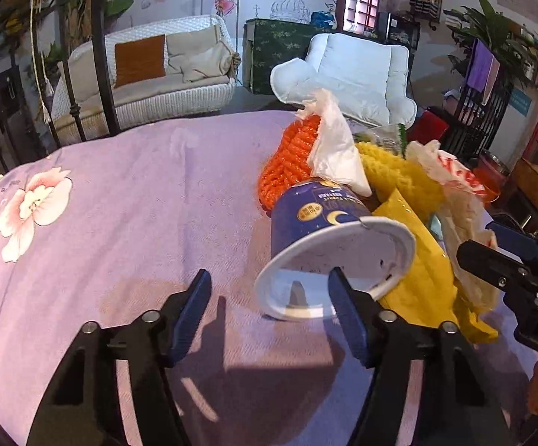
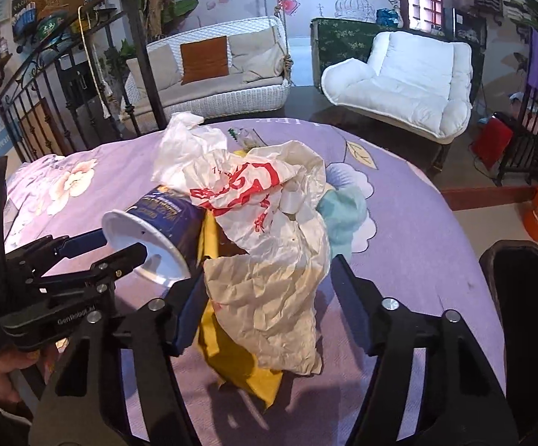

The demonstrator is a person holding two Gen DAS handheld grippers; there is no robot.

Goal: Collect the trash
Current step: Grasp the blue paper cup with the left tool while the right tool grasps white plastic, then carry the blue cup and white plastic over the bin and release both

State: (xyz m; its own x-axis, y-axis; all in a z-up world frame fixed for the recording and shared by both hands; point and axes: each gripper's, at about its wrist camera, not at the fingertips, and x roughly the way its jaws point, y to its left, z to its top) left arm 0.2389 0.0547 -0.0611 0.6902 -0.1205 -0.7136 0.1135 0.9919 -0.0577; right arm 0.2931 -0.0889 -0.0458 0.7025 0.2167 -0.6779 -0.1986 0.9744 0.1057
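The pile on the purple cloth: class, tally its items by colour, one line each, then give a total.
Blue: 1, cup
Orange: 1, knit
Yellow: 1, knit
Teal: 1, cloth
White: 2, tissue, bag
Total: 6 clearly seen

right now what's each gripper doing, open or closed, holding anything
Left gripper: open, holding nothing, one finger at the rim of the tipped blue cup.
Right gripper: open, holding nothing, fingers either side of the crumpled paper wrapper.
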